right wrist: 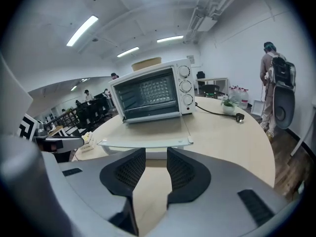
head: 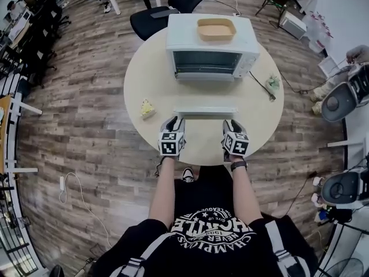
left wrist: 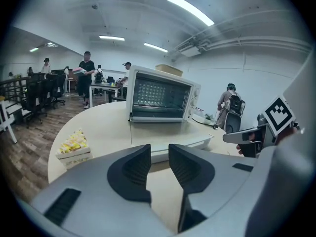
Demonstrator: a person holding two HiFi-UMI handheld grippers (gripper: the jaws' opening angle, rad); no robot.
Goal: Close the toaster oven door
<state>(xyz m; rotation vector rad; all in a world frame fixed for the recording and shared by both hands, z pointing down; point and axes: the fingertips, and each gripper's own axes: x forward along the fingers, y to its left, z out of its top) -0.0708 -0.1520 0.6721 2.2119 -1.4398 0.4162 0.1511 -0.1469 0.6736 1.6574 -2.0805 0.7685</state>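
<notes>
The toaster oven [head: 211, 45] is set toward the round table's [head: 144, 79] far edge, door [head: 206, 112] dropped flat, with the left gripper [head: 173, 122] and right gripper [head: 232, 124] held just before it, jaws parted and empty.

Head view overhead; gripper views low, level — all share toaster oven [head: 210, 62].

The toaster oven [head: 181, 33] has a smooth, white, satin metal-looking casing, its door [head: 206, 112] is glossy clear glass, the tabletop [head: 147, 77] is matt and smooth, and the floor [head: 81, 114] is grained wood.
</notes>
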